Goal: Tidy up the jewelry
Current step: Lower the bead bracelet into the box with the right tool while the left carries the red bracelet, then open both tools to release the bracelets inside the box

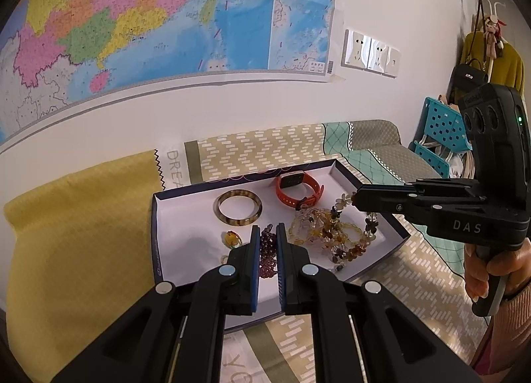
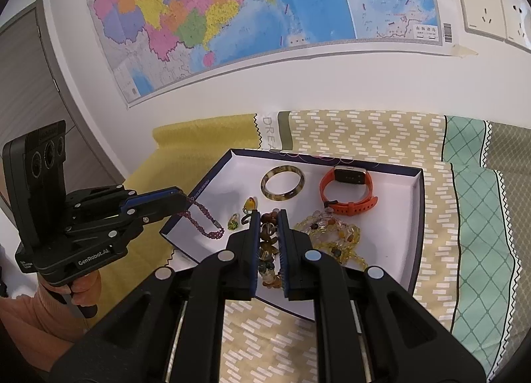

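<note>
A white-lined shallow box [image 1: 186,217] [image 2: 391,243] lies on the bed. In it are a brown bangle [image 1: 238,207] [image 2: 282,182], an orange watch [image 1: 299,189] [image 2: 348,191], a heap of amber and clear beaded bracelets [image 1: 318,227] [image 2: 335,233] and small pendants [image 1: 231,239] [image 2: 234,222]. My left gripper [image 1: 268,233] [image 2: 184,198] is shut on a purple bead strand [image 1: 268,251] [image 2: 202,217] that hangs over the box's left edge. My right gripper [image 2: 268,217] [image 1: 354,196] is shut on a brown and clear beaded string [image 2: 268,250] [image 1: 341,205], lifted from the heap.
The bed has a yellow cloth [image 1: 76,233] at left and patterned beige and teal covers [image 2: 471,203] at right. A wall map [image 1: 132,17] and sockets [image 1: 370,52] are behind. A teal rack [image 1: 441,124] and hanging clothes [image 1: 491,60] stand at far right.
</note>
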`<control>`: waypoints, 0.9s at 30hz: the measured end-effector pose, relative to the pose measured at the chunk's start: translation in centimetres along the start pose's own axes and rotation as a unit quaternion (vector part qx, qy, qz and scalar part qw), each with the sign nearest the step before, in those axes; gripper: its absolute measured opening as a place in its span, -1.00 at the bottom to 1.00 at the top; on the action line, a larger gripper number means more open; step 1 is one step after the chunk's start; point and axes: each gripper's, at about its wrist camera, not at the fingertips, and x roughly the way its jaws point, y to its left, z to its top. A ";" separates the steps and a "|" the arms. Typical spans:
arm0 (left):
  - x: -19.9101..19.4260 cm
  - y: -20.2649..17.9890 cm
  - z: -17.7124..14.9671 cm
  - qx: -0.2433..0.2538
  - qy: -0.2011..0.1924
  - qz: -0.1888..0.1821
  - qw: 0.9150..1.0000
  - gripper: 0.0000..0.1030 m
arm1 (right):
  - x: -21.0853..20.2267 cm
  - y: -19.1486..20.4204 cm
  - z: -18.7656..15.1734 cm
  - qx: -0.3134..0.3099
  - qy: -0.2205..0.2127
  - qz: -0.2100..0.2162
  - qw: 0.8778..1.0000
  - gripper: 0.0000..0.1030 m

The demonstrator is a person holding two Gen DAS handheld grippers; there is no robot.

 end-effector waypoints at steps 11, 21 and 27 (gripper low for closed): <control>0.5 0.1 -0.1 -0.003 0.008 0.002 1.000 -0.86 | 0.8 -0.2 0.0 0.003 0.007 0.003 1.000 -0.79; 1.3 0.3 0.0 -0.007 0.015 0.007 1.000 -0.85 | 1.4 -0.7 0.2 0.011 0.013 0.008 1.000 -0.79; 2.1 0.6 0.0 -0.012 0.025 0.010 1.000 -0.85 | 2.1 -1.2 0.3 0.017 0.019 0.011 1.000 -0.79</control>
